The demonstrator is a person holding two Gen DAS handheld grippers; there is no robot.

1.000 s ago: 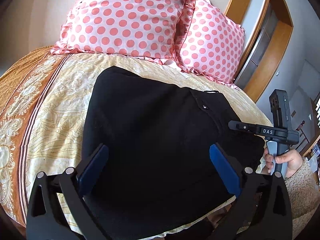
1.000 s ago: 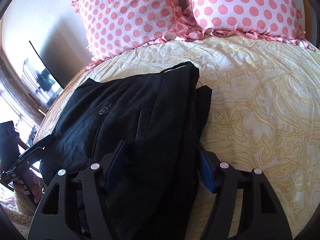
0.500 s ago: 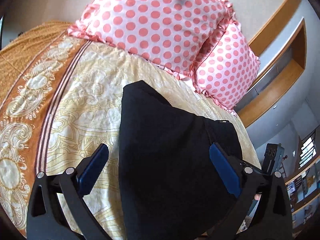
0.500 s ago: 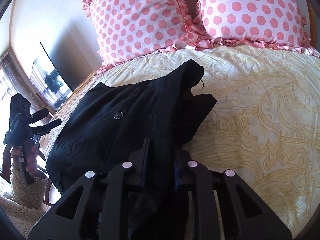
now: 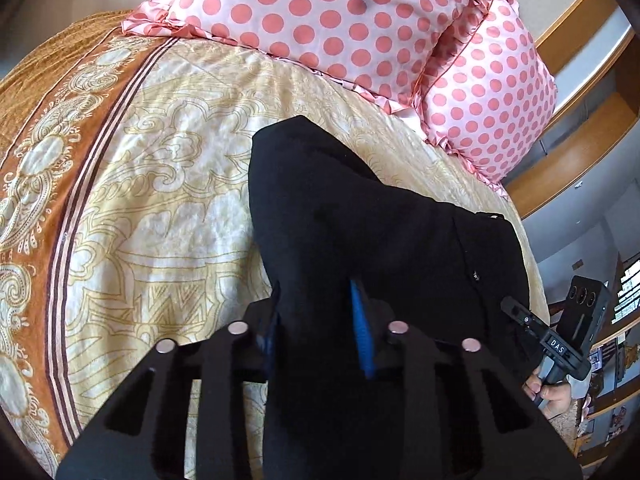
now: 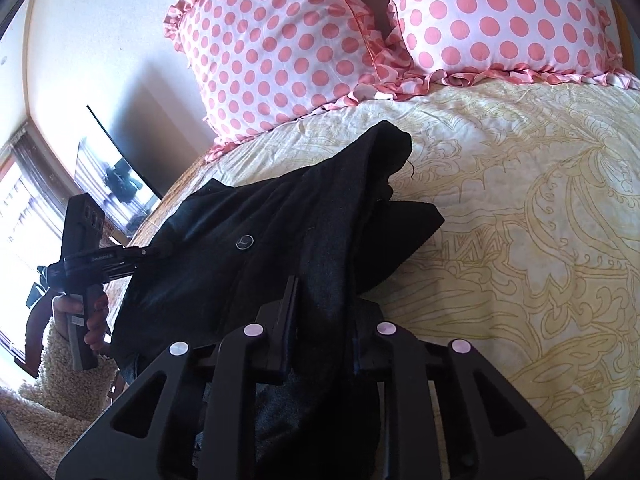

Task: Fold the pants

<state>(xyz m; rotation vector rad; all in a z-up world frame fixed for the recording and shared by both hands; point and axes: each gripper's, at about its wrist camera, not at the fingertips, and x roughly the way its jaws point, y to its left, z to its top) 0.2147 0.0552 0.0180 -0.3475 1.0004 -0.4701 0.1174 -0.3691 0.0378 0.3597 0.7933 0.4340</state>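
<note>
Black pants [image 5: 360, 220] lie bunched on a cream patterned bedspread [image 5: 168, 200]. My left gripper [image 5: 316, 320] is shut on a fold of the pants at the near edge, the cloth pinched between its blue pads. My right gripper [image 6: 324, 320] is shut on another fold of the pants [image 6: 280, 232] near the waistband button [image 6: 244, 242]. Both hold the cloth raised, so it drapes in a ridge toward the far end. The right gripper also shows at the right of the left wrist view [image 5: 520, 312], and the left gripper at the left of the right wrist view [image 6: 140, 254].
Two pink polka-dot pillows [image 5: 340, 20] [image 6: 480, 16] stand at the head of the bed. An orange border [image 5: 52, 152] runs along the bedspread's left side. A wooden headboard [image 5: 580, 128] is at the right. A dark screen [image 6: 112, 176] stands beyond the bed's left edge.
Both grippers have closed on folds of the pants, the right one first and the left one after. The cloth has been lifted into a ridge and drawn toward me.
</note>
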